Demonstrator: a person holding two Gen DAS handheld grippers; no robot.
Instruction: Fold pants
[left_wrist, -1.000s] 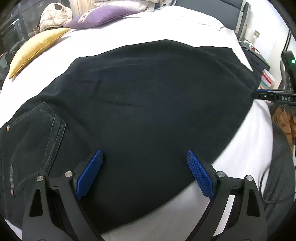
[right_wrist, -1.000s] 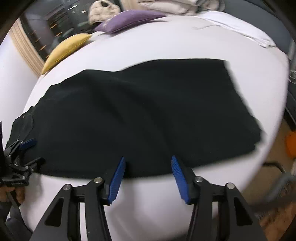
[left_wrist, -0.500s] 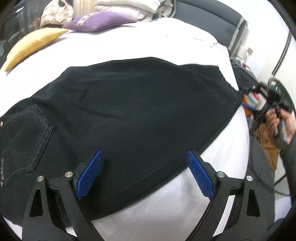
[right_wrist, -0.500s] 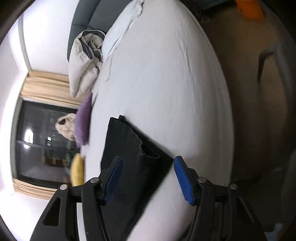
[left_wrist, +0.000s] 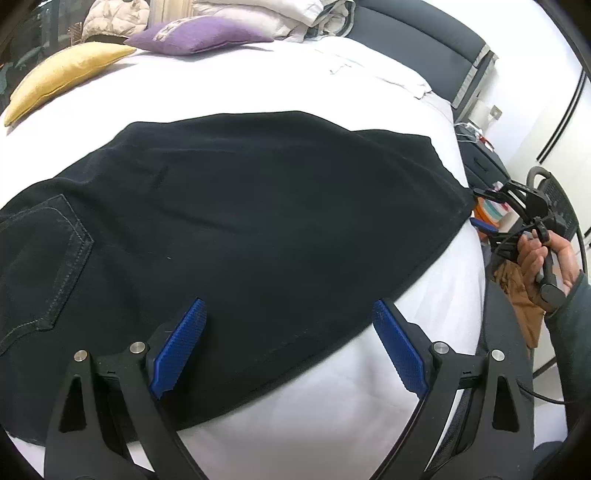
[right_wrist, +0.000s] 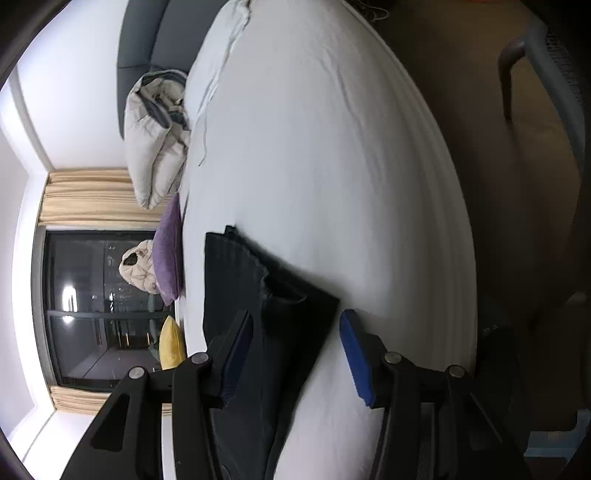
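The black pants (left_wrist: 240, 221) are spread flat on the bed (left_wrist: 258, 81) for folding, the right tongs (right_wrist: 297, 332) held apart around the hem corner, the left tongs (left_wrist: 288, 343) apart above the near edge.

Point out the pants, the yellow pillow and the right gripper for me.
pants (left_wrist: 258, 221): left wrist view, middle of the black fabric.
yellow pillow (left_wrist: 62, 74): left wrist view, its middle.
right gripper (right_wrist: 295, 347): right wrist view, between the open fingertips.
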